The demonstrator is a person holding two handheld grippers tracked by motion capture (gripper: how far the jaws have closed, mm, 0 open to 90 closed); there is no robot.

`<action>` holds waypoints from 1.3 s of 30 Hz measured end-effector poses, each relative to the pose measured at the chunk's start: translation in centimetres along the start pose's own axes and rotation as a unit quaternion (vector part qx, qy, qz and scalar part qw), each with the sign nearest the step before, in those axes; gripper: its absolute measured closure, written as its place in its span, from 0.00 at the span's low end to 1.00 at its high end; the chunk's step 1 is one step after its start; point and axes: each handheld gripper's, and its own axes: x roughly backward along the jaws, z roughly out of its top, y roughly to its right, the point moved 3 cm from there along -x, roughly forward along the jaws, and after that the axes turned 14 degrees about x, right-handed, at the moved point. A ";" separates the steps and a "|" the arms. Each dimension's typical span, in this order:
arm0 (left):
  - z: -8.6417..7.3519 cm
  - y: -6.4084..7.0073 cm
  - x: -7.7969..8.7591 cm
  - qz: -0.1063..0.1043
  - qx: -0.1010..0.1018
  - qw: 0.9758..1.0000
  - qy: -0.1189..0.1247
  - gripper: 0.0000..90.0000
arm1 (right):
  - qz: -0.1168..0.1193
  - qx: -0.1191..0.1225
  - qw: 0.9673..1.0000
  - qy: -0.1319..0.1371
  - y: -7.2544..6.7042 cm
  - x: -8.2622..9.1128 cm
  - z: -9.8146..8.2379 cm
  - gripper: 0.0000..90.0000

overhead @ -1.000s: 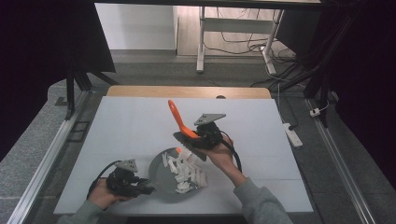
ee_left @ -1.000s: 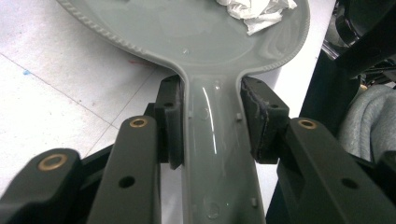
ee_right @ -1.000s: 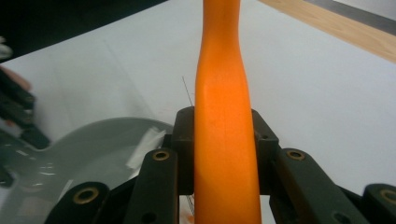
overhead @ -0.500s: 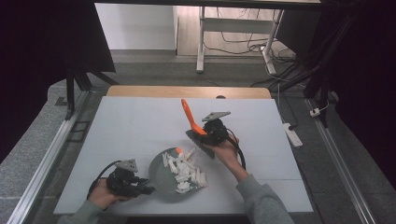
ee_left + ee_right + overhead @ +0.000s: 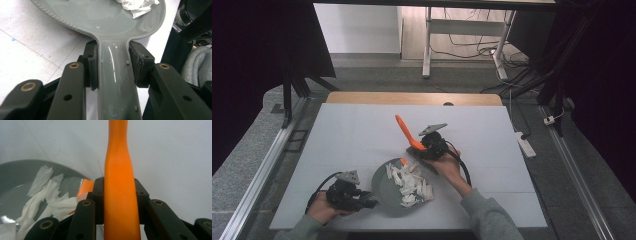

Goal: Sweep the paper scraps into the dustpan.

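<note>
Grey and shallow, the pan (image 5: 388, 192) sits near the worktop's (image 5: 342, 135) front edge, its handle (image 5: 116, 82) clamped between the jaws of your left gripper (image 5: 362, 201). White paper scraps (image 5: 411, 182) fill its right half (a small orange piece (image 5: 403, 161) lies at the far rim). Your right gripper (image 5: 418, 148) is closed on the orange spatula (image 5: 120, 192), just beyond the pan.
</note>
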 end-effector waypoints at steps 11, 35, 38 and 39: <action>0.1 0.1 0.0 0.001 0.002 1.000 0.000 0.68 | 0.068 0.025 0.997 0.021 -4.4 0.0 1.8 0.78; -0.1 0.1 -0.1 0.000 0.003 1.000 0.000 0.68 | -0.040 -0.037 0.994 0.089 -0.2 8.3 -0.9 0.78; -0.1 0.1 -0.1 -0.001 0.003 1.000 0.000 0.68 | -0.050 -0.050 0.994 0.087 0.2 9.2 -1.9 0.78; -0.1 0.1 -0.1 -0.001 0.003 1.000 0.000 0.68 | -0.052 -0.056 0.993 0.087 0.3 9.4 -2.2 0.78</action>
